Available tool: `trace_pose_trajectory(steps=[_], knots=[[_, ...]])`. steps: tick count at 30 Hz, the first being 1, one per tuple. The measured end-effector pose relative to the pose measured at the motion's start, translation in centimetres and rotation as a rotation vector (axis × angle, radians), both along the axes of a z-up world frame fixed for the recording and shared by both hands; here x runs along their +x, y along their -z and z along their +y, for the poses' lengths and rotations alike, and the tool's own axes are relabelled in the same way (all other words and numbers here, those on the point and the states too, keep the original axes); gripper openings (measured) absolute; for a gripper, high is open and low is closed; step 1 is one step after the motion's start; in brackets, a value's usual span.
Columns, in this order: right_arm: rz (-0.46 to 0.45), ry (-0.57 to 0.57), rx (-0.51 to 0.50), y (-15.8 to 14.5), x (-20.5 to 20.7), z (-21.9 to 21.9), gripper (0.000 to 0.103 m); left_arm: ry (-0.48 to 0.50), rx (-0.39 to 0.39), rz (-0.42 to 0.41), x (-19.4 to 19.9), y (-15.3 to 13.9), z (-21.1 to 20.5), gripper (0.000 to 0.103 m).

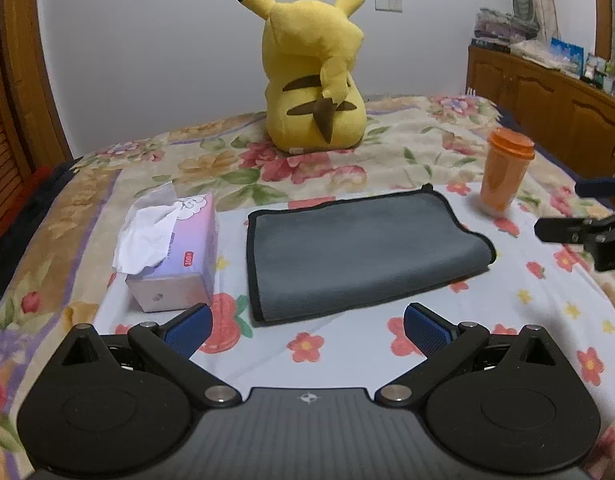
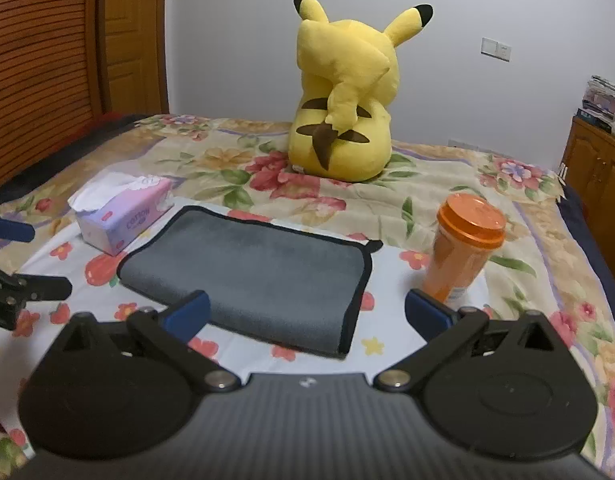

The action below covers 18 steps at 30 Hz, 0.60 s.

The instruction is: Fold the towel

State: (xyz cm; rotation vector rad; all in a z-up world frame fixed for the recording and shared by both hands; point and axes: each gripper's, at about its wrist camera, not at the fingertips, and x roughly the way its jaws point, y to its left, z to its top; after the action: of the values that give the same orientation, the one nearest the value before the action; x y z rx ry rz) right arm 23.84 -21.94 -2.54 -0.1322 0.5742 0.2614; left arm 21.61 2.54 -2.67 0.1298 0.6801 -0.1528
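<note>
Left wrist view: left gripper (image 1: 307,330) hovers low over the bed, both blue-padded fingers (image 1: 189,330) spread wide, holding nothing. Grey microfibre towel with black stitched edging (image 1: 359,250) lies flat on the floral bedspread (image 1: 387,152) just ahead of the fingers, already folded over once, doubled edge toward the right side of this view, small hang loop at its far right corner. Pink-and-lilac soft-pack tissue box (image 1: 175,256) sits just beside the towel's left edge, apart from it, white tissue pulled up out of the top. Orange plastic tumbler with orange screw lid (image 1: 503,170) stands upright near the towel's far right corner, not touching. Yellow plush toy with black-tipped ears (image 1: 313,76) sits further back on the bed, back turned to camera. Right wrist view: right gripper (image 2: 307,314) also wide, 2 fingers empty, left fingertip overlapping the towel's (image 2: 259,272) near edge in frame, contact cannot be told. Tumbler (image 2: 461,248) is just beyond the right finger. Left gripper shows at the left frame edge, tissue box (image 2: 123,212) behind it, plush toy (image 2: 343,92) at the back.
</note>
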Motion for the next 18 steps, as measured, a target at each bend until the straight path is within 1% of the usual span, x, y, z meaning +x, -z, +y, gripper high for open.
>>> trace_pose_trajectory(steps=[3, 7, 10, 18], knots=[[0.01, 0.006, 0.007, 0.0, -0.8, -0.1, 0.103, -0.012, 0.004, -0.007, -0.9, -0.4, -0.5, 0.103], [0.014, 0.012, 0.007, -0.5, -2.2, -0.3, 0.103, -0.026, -0.01, -0.009, -2.4, -1.5, -0.7, 0.103], [0.014, 0.014, 0.019, -1.3, -3.4, -0.7, 0.103, -0.037, -0.019, -0.021, -3.8, -2.4, -1.0, 0.103], [-0.023, 0.017, 0.044, -4.0, -7.1, -1.1, 0.103, -0.036, -0.031, -0.056, -7.8, -4.4, -1.9, 0.103]])
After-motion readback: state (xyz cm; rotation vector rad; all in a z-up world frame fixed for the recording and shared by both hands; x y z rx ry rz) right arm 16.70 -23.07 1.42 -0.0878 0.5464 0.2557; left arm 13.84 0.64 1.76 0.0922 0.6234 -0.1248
